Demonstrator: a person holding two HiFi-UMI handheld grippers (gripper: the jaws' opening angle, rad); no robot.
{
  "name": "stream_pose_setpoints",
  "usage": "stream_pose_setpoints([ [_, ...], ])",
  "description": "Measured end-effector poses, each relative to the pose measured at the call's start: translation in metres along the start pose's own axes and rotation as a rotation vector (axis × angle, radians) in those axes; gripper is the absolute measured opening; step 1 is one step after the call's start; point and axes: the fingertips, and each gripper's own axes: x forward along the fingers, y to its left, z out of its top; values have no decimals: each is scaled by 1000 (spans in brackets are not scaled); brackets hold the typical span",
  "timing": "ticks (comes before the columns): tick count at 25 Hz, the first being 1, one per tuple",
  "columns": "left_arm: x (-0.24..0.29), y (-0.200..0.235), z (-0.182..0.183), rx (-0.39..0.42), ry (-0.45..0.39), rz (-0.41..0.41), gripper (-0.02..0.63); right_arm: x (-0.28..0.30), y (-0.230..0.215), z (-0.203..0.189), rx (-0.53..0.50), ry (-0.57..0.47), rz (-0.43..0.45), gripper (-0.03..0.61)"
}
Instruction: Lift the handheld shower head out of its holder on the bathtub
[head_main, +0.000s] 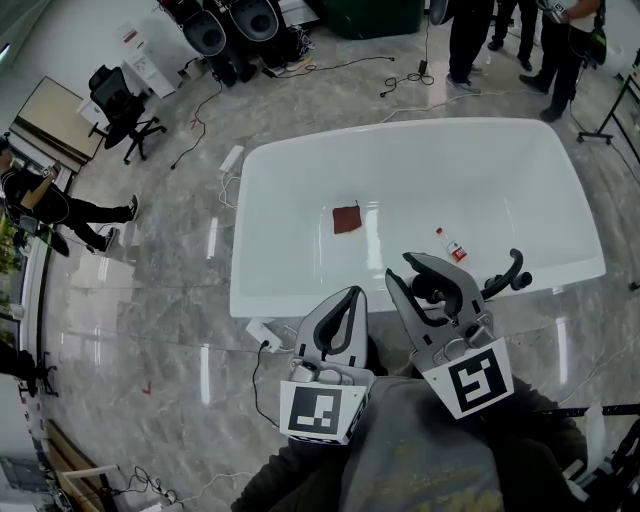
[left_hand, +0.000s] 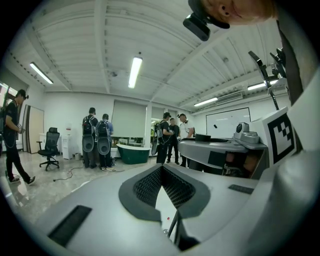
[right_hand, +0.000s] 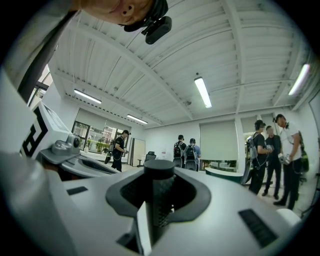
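Observation:
In the head view the white bathtub (head_main: 262, 290) lies across the marble floor. The black handheld shower head (head_main: 507, 273) is lifted above the tub's near rim, and my right gripper (head_main: 428, 280) is shut on its handle. In the right gripper view that handle (right_hand: 159, 200) stands as a black ribbed cylinder between the two pads (right_hand: 132, 192), with the gripper (right_hand: 159, 175) pointing level into the room. My left gripper (head_main: 342, 300) hovers beside it on the left, its jaws shut with nothing between them; its own view shows the tips (left_hand: 161, 170) meeting. I see no holder.
A dark red cloth (head_main: 346, 218) and a small bottle (head_main: 451, 246) lie inside the tub. A power strip (head_main: 262, 334) and cable lie on the floor near the tub. Several people (head_main: 470, 35) stand beyond the far end; an office chair (head_main: 118, 105) is at far left.

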Motion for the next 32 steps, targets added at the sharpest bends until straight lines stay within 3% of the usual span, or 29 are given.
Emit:
stream_pose_setpoints([
  [21, -44, -58, 9, 16, -42, 93, 3, -71, 13, 36, -39, -80, 100, 103],
  [32, -80, -59, 2, 5, -15, 6, 3, -99, 58, 57, -64, -91, 31, 103],
])
